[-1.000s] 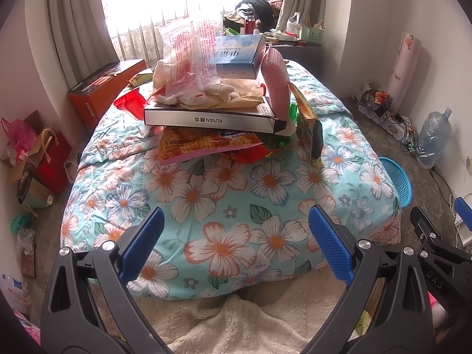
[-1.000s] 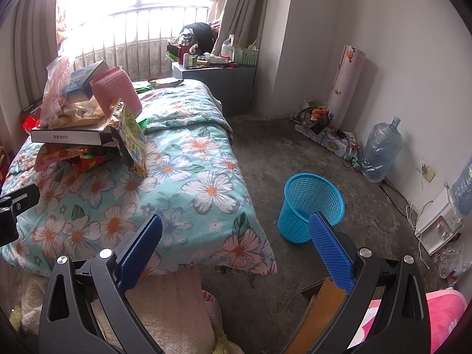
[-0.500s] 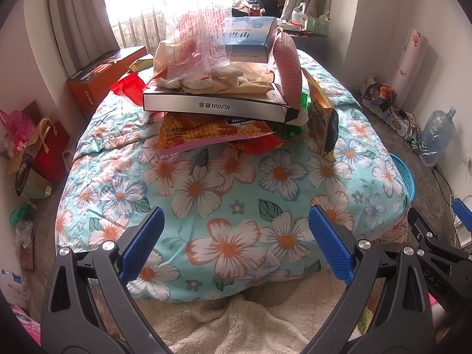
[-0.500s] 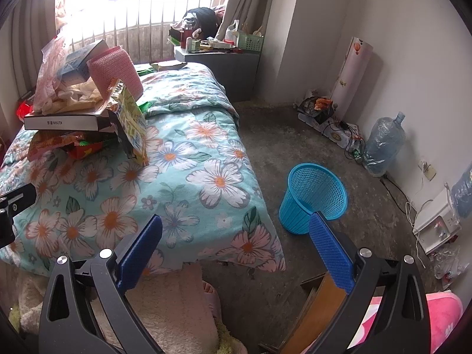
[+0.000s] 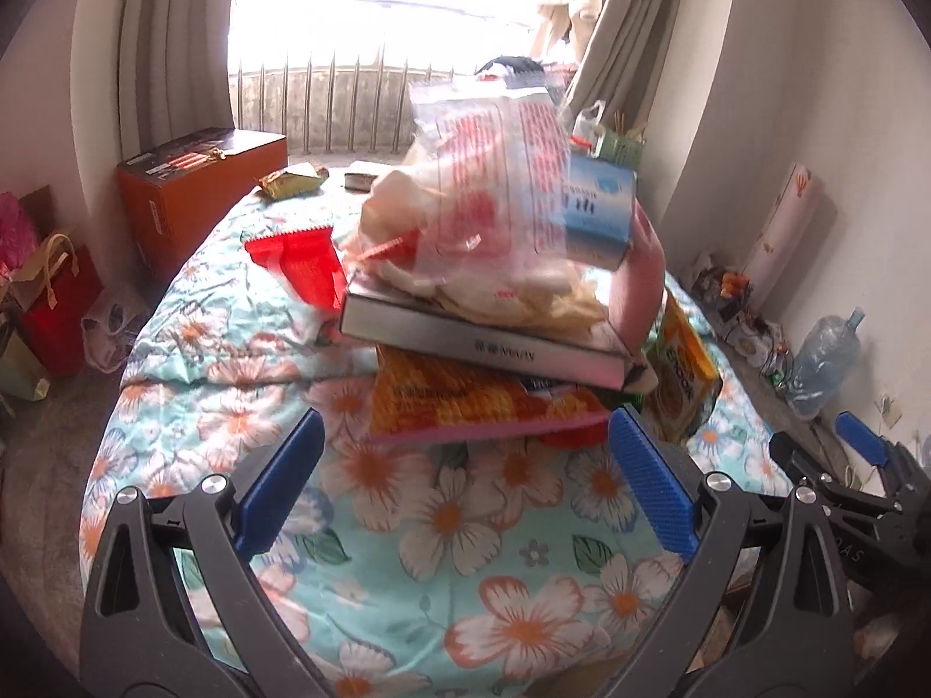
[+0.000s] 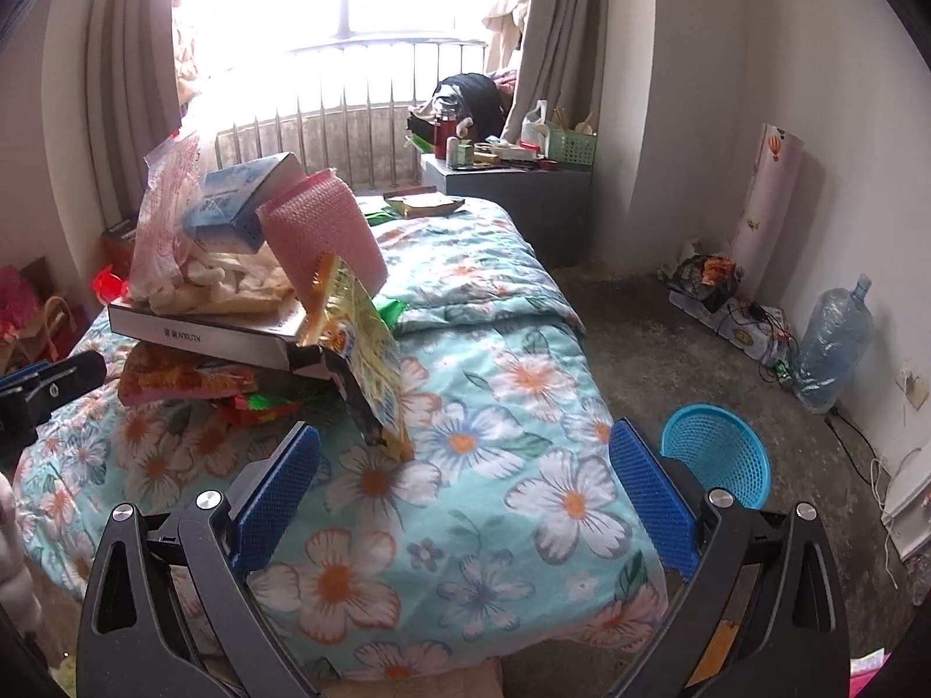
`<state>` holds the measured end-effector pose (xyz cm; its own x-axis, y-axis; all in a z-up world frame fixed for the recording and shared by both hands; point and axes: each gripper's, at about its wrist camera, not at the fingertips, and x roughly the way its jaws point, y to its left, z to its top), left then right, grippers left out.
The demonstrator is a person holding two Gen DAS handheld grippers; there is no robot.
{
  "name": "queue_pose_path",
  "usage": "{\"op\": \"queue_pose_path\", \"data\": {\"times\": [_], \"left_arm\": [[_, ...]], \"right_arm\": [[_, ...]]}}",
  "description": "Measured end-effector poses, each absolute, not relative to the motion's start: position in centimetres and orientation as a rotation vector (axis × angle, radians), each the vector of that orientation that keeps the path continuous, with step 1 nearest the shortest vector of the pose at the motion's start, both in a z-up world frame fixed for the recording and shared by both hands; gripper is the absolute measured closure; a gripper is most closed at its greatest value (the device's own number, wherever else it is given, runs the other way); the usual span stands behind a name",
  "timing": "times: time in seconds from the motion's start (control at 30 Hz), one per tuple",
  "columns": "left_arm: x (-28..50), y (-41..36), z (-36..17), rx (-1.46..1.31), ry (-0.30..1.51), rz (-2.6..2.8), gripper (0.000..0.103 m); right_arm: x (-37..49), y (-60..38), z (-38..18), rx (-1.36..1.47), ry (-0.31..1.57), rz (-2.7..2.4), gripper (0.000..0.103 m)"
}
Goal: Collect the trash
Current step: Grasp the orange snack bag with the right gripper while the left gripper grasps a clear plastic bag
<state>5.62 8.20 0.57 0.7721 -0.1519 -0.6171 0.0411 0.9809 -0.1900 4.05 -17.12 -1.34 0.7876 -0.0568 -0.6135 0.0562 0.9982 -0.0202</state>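
A heap of trash lies on the flowered bed [image 5: 465, 523]: an orange snack bag [image 5: 465, 401] at the bottom, a flat black-and-white box [image 5: 483, 343] on it, then a clear plastic bag [image 5: 489, 198], a blue-white carton [image 5: 599, 209] and a pink bubble-wrap pouch [image 6: 326, 232]. A yellow snack bag [image 6: 366, 360] leans against the heap's right side. My left gripper [image 5: 465, 483] is open just short of the orange bag. My right gripper [image 6: 465, 488] is open over the bed, in front of the yellow bag. A blue mesh bin [image 6: 718, 453] stands on the floor to the right.
An orange carton [image 5: 198, 186] and red bags [image 5: 52, 302] stand left of the bed. A grey cabinet [image 6: 506, 203] with clutter is behind it. A water jug [image 6: 832, 343] and a power strip [image 6: 733, 314] sit along the right wall. More wrappers [image 6: 425, 206] lie at the bed's far end.
Both grippers have moved forward toward the heap, which now looks larger and nearer. Both jaws stay open and nothing has been picked up.
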Motion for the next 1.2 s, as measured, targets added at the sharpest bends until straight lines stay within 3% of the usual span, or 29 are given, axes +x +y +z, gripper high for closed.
{"op": "queue_pose_path", "data": {"times": [0.47, 0.73, 1.0, 1.2], "left_arm": [[14.4, 14.9, 7.5, -0.367, 0.536, -0.292, 0.009], [22.7, 14.9, 7.1, -0.365, 0.682, -0.457, 0.009], [24.3, 15.0, 5.6, -0.418, 0.737, -0.511, 0.056], [23.4, 15.3, 5.9, -0.427, 0.709, -0.540, 0.080]], "right_arm": [[8.7, -15.4, 1.6, 0.062, 0.545, 0.120, 0.007], [10.9, -15.3, 2.1, 0.130, 0.537, 0.233, 0.007], [12.3, -15.0, 0.7, 0.130, 0.600, 0.265, 0.011], [12.5, -14.7, -1.0, 0.131, 0.684, 0.272, 0.022]]}}
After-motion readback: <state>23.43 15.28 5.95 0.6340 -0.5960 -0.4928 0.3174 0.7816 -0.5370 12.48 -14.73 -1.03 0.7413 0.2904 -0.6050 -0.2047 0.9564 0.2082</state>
